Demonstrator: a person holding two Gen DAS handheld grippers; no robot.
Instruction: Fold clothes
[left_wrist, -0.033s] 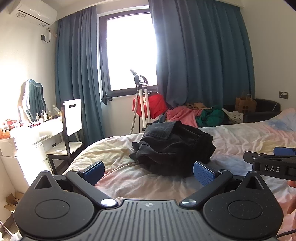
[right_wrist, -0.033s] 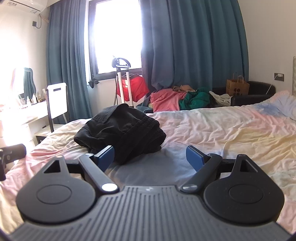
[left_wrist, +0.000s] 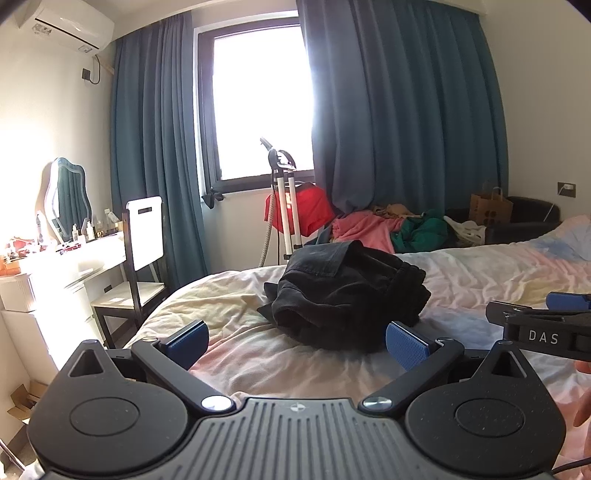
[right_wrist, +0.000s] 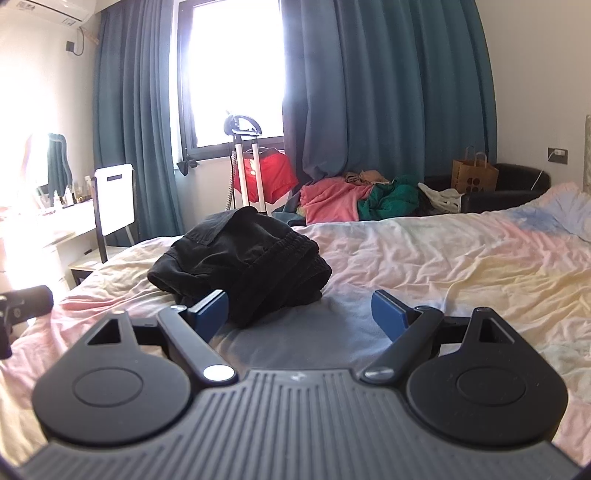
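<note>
Left wrist view: the left tongs (left_wrist: 297, 341) hang with their blue pads (left_wrist: 188, 341) wide apart and nothing between them, tipped slightly down over the bed (left_wrist: 480, 273). Just ahead of them a heap of black clothes (left_wrist: 347, 291) lies crumpled on the pastel sheet, near the bed's far edge; the right-hand pad sits just in front of the heap's near side, not touching it as far as can be seen. The right tongs (left_wrist: 554, 321) enter from the right edge, marked "DAS". Behind the bed stand blue curtains (left_wrist: 399, 122), a bright window (left_wrist: 262, 103), a steamer stand (left_wrist: 284, 206) with a red garment (left_wrist: 314, 210), and a pile of pink and green laundry (left_wrist: 391, 229). A white chair (left_wrist: 144, 236) stands at left.

Right wrist view: the right tongs (right_wrist: 301, 314) are also spread, empty, above the sheet. The black clothes (right_wrist: 243, 266) lie ahead and to the left, just past the left pad (right_wrist: 212, 314). A part of the left tongs (right_wrist: 22, 306) shows at the left edge.
</note>
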